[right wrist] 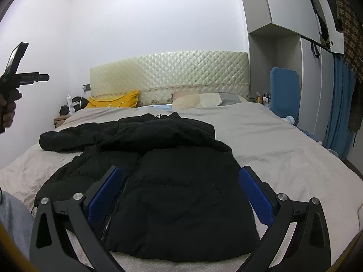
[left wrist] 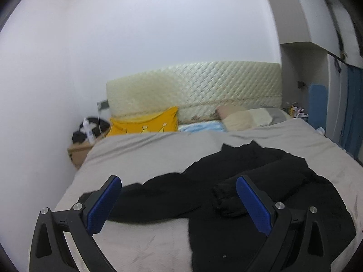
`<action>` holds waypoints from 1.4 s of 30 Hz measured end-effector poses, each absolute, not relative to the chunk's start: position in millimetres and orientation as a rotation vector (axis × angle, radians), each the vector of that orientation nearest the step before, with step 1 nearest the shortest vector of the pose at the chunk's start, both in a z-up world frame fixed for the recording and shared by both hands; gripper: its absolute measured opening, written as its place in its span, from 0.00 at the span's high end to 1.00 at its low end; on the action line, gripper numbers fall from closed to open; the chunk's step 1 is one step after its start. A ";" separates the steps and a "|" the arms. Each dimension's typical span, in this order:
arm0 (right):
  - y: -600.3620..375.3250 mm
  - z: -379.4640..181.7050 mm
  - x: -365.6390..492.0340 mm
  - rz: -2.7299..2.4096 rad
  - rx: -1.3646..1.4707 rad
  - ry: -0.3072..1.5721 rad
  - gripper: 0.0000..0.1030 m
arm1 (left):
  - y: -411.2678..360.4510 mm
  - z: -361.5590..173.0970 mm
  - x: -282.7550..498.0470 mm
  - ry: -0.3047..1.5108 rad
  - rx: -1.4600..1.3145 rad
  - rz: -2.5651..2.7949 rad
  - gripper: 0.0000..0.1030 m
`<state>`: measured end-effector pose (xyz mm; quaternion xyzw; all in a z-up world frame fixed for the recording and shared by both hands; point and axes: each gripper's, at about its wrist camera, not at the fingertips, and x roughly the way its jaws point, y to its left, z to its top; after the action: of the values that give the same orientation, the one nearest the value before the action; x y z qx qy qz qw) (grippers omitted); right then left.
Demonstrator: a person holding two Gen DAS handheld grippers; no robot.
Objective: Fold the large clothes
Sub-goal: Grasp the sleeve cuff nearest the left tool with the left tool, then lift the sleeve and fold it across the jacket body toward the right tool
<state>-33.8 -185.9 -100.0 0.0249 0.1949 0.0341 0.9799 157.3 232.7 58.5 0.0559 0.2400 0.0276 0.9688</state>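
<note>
A black padded jacket [right wrist: 177, 136] lies spread on the bed, zip side up, with one sleeve [right wrist: 68, 139] stretched out to the left. My right gripper [right wrist: 180, 170] hovers low over the jacket's near hem. It is open wide, and the jacket's front panel lies between its blue pads [right wrist: 103, 195] without being pressed. My left gripper [left wrist: 178, 179] is open and holds nothing. It is raised above the left sleeve [left wrist: 140, 195] and the folded-in right sleeve [left wrist: 261, 181]. In the right wrist view a hand [right wrist: 9, 111] holds it up at the far left.
The grey bedsheet [left wrist: 147, 149] runs back to a quilted cream headboard [right wrist: 170, 74]. A yellow pillow [right wrist: 113, 102] and beige pillows [right wrist: 197, 99] lie there. A cluttered nightstand [left wrist: 77, 151] stands at the left. A blue cushion [right wrist: 283, 90], a blue curtain [right wrist: 338, 113] and cupboards are at the right. A grey-trousered leg [right wrist: 13, 217] is near the left.
</note>
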 end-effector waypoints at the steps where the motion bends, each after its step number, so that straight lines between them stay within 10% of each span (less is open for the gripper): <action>1: -183.9 -101.1 -32.9 0.068 0.046 0.394 0.00 | 245.2 55.7 162.9 0.501 0.094 0.056 0.01; 21: -145.4 -152.5 29.0 0.022 -0.024 0.606 0.00 | 558.7 -172.0 260.3 0.804 -0.548 0.202 0.01; 36: -120.8 -168.1 76.9 0.004 -0.053 0.680 0.00 | 630.5 -284.1 341.7 0.744 -0.744 0.299 0.01; 42: -120.5 -170.5 79.5 0.016 -0.055 0.687 0.00 | 617.3 -271.9 346.7 0.757 -0.681 0.319 0.57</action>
<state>79.5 -120.5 -170.5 -0.0271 0.3365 0.0076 0.9413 346.7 617.3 -271.9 -0.3245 0.3610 0.1519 0.8610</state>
